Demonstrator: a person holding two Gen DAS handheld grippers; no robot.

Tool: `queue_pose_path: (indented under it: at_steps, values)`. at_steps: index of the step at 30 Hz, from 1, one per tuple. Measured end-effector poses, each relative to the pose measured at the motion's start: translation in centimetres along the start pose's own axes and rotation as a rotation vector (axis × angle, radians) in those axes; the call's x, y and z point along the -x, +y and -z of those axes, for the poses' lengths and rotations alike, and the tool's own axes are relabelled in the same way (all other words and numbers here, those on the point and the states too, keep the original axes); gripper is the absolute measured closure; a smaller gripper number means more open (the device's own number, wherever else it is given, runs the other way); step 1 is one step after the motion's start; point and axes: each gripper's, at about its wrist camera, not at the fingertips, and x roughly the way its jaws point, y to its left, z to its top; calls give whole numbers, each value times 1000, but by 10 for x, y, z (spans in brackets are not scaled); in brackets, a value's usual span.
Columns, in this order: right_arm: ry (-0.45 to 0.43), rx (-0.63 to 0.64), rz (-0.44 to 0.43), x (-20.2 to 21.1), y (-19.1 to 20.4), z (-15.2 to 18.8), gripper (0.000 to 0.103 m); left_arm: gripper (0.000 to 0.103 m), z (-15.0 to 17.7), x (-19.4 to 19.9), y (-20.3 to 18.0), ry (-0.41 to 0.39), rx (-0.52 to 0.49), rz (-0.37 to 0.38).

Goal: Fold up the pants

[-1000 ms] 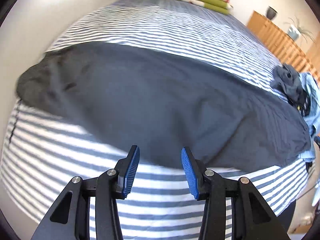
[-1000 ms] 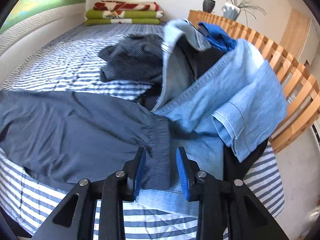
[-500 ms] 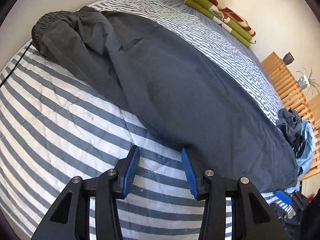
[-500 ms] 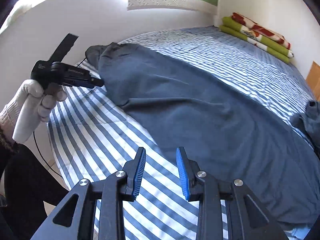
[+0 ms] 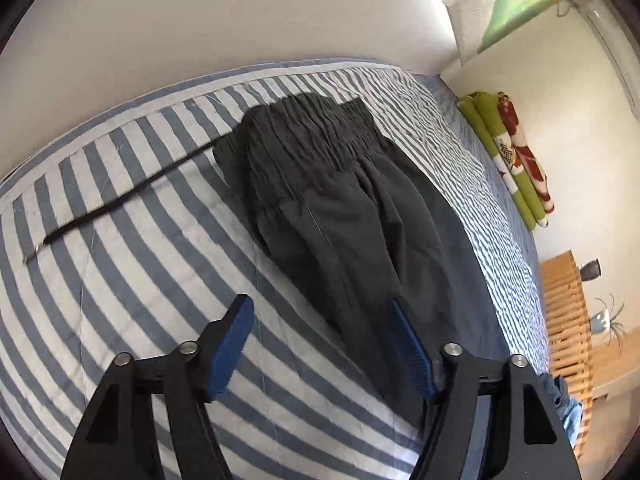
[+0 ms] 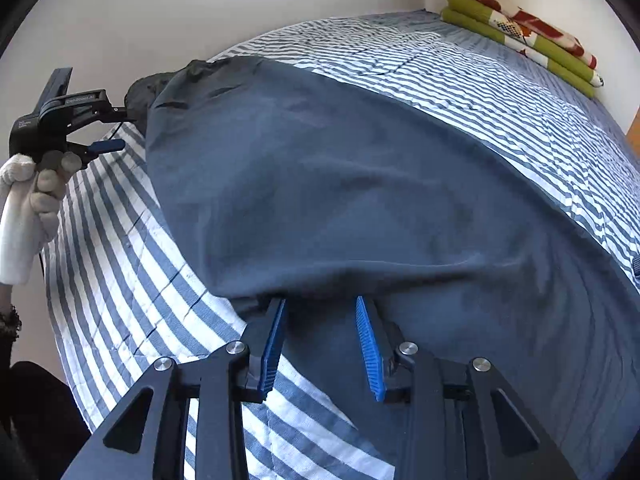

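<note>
Pants lie flat along the striped bed, dark fabric, elastic waistband at the wall end, legs running off toward the wooden slatted footboard.

Change vs a second ago: both tools have swung off the leg-end clothes pile and now sit at the near long edge of the pants, left up by the waistband, right around mid-length. Left tool has just been opening: jaws wide and released, right pad over the dark fabric, left pad over bare sheet, nothing pinched. Right tool has opened only slightly; jaws part-open straddling the near fabric edge, pads not visibly pressing, so released too.

My read: pre-grasp for a lengthwise fold, both tools lined up to pick the near edge and carry it over. No fold made yet.

Edges/room:
- near edge slightly lifted and rumpled at the right tool, pickable
- black cord on the sheet just left of the waistband, snag risk for the left tool
- wall close behind the waistband
- wide bare sheet past the far edge, folded blankets well apart at the head end
</note>
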Motion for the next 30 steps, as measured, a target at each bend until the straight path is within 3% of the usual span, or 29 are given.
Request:
queue_pose_path:
  at_steps: [2,3,4,5,7,9,10,12,13,15,17,19,22,26,30]
  values:
    - [15,0,12,-3,-3,-2,69,30,-12,-13,7,13,15,7]
    - [22,11,24,-5,-3,-3,69,68,-15,-20,8,27,11,10]
    - [27,24,31,-7,-2,-3,69,99,-16,-29,8,67,-1,4]
    - [28,29,33,-8,-2,-5,69,100,-17,-33,6,75,-3,-4]
    - [14,36,83,-7,-4,-9,70,101,-19,-16,3,12,-40,19]
    - [-7,45,206,-8,-10,-16,71,100,-30,-1,21,-84,-4,36]
    - [-13,31,243,-9,-16,-18,71,97,-35,0,31,-92,22,8]
    - [-1,-45,206,-12,-34,-23,71,88,-40,-5,41,-43,33,-14]
    - [2,-74,175,-11,-40,-25,71,68,-40,-5,40,-22,-1,-40]
    - [-16,-100,114,-3,-45,-25,70,45,-33,7,34,-65,-69,-126]
    - [-40,-91,81,9,-43,-23,69,45,-25,24,30,-108,-70,-147]
    - [-65,-62,64,24,-34,-16,69,45,-6,41,22,-125,-46,-93]
    - [-100,8,-25,40,-13,-2,67,45,32,43,-2,-89,-74,24]
    - [29,100,-198,24,34,16,66,46,75,10,-38,16,-158,98]
    - [65,161,-107,-8,55,18,66,48,91,-3,-58,75,-244,121]
